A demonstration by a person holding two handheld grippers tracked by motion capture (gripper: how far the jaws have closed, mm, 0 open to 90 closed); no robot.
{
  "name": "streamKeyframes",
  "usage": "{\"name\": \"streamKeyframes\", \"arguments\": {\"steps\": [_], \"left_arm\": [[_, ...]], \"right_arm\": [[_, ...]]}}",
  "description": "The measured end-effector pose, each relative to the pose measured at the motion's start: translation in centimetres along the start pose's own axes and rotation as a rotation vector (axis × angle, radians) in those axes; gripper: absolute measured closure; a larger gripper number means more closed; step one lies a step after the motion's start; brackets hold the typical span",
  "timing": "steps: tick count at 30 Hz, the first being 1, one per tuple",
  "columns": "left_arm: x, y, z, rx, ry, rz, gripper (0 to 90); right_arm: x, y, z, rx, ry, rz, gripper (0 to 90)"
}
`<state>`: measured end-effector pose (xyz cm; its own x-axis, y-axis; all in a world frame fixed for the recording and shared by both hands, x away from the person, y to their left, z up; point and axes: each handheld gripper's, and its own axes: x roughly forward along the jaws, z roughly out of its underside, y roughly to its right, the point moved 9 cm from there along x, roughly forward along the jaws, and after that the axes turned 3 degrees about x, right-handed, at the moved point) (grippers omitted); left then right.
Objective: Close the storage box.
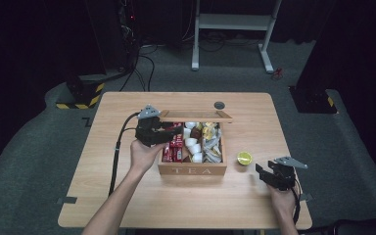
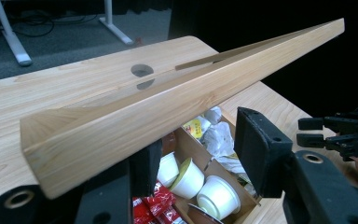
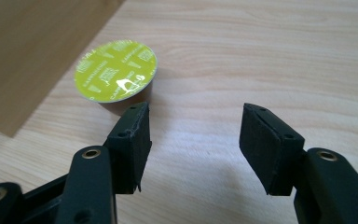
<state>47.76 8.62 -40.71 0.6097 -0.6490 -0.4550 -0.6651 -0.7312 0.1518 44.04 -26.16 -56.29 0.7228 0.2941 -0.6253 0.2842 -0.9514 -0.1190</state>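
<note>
A wooden box marked TEA [image 1: 192, 170] stands mid-table with its lid [image 1: 196, 116] raised at the back. It holds red packets [image 1: 173, 147], white cups [image 2: 219, 196] and other sachets. My left gripper [image 1: 174, 133] reaches over the box's left side and is open. In its own view the lid [image 2: 168, 102] runs across in front of the left gripper [image 2: 198, 149] and covers the top of one jaw, with nothing between the pads. A yellow-green capsule [image 1: 244, 157] sits on the table right of the box. Just short of the capsule [image 3: 115, 71], my right gripper [image 3: 196, 114] hovers open and empty near the front right [image 1: 264, 169].
A round cable hole [image 1: 219, 105] lies in the tabletop behind the box. The left gripper's cable [image 1: 117, 152] trails over the table's left front. Bare wood stretches in front of the box and around the capsule. A white desk frame [image 1: 232, 22] stands on the floor beyond.
</note>
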Motion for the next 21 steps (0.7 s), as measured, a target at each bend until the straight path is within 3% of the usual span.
{"name": "streamKeyframes", "arguments": {"steps": [8, 10, 11, 21], "left_arm": [[-0.1, 0.1, 0.3, 0.001, -0.007, 0.004, 52.2], [-0.1, 0.2, 0.4, 0.001, -0.007, 0.003, 52.4], [-0.1, 0.2, 0.4, 0.002, -0.008, 0.0, 52.2], [0.0, 0.3, 1.0, 0.012, -0.006, -0.028, 53.6]], "right_arm": [[0.0, 0.6, 2.1, 0.005, -0.044, 0.039, 41.9], [0.1, 0.7, 2.4, -0.009, -0.06, 0.058, 41.0], [0.1, 0.7, 2.4, -0.051, -0.063, 0.089, 39.4], [0.2, 0.7, 2.4, -0.046, -0.07, 0.085, 35.7]]}}
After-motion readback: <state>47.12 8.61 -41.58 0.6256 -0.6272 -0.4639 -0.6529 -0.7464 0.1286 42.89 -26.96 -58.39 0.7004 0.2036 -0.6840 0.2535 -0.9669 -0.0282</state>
